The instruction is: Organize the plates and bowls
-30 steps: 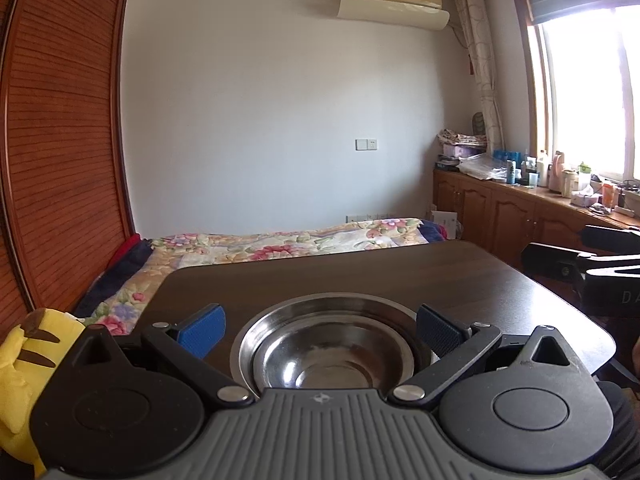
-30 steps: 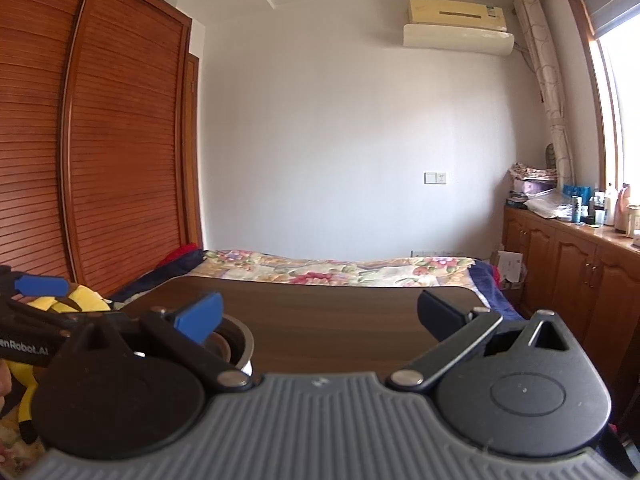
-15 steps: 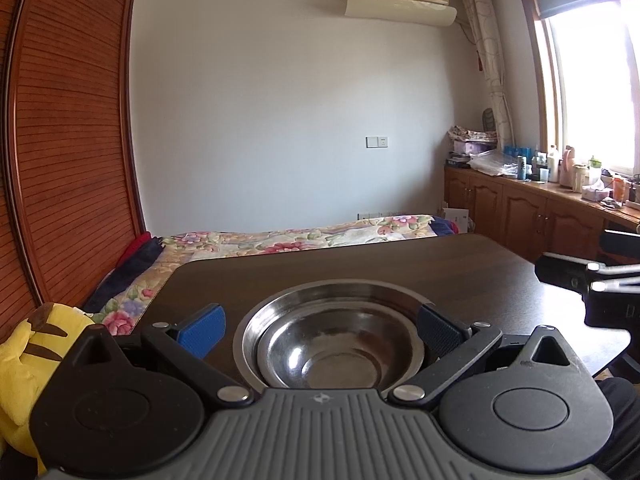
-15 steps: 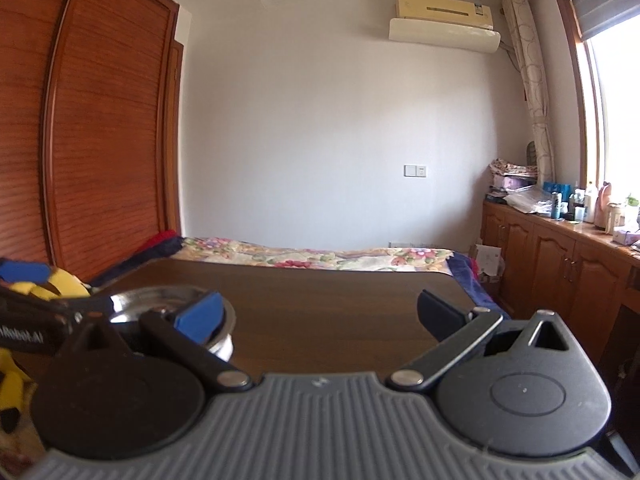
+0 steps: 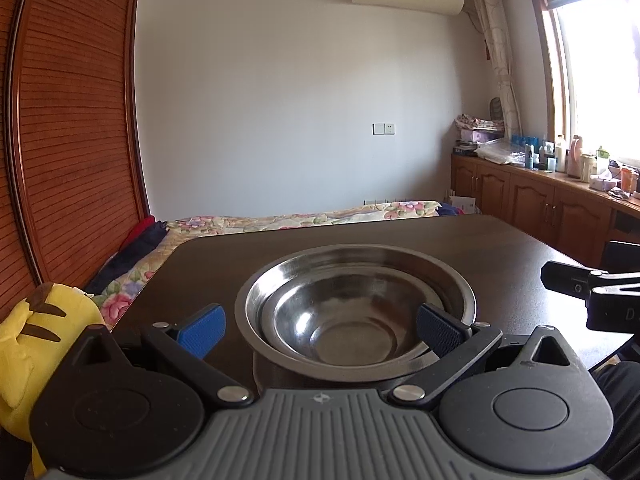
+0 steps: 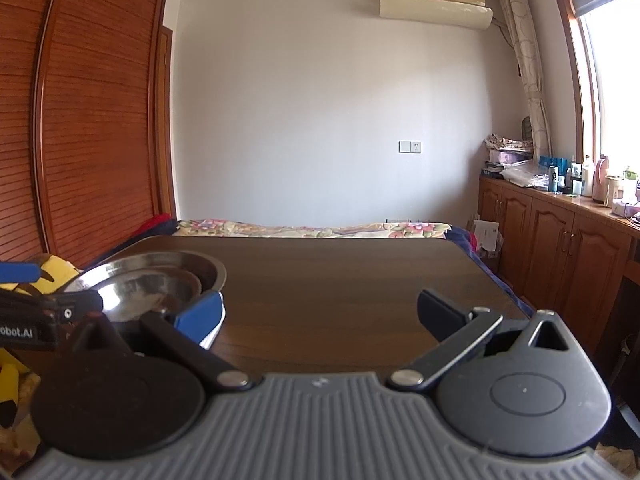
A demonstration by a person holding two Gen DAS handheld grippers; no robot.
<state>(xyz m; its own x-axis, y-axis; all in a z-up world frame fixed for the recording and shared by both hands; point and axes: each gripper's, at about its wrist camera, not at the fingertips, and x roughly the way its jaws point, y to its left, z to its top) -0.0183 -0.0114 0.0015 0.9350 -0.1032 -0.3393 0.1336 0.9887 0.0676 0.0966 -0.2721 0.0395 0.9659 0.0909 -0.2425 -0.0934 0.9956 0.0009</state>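
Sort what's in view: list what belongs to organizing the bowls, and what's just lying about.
Belongs to the job:
- large stainless steel bowl
- smaller stainless steel bowl nested inside it
- dark wooden table

Just lying about:
- yellow plush toy
- floral bedspread
- bottles on the wooden sideboard

two round stainless-steel bowls sit nested on the dark wooden bench (image 5: 500, 248), near its left front part. the smaller bowl (image 5: 344, 324) rests upright inside the larger bowl (image 5: 456, 284), shifted toward the near side so its rim lies close against the bigger one's near wall. both are shiny, hold nothing, and open upward, and the right wrist view shows the same pair (image 6: 160, 276) by the bench's left edge.
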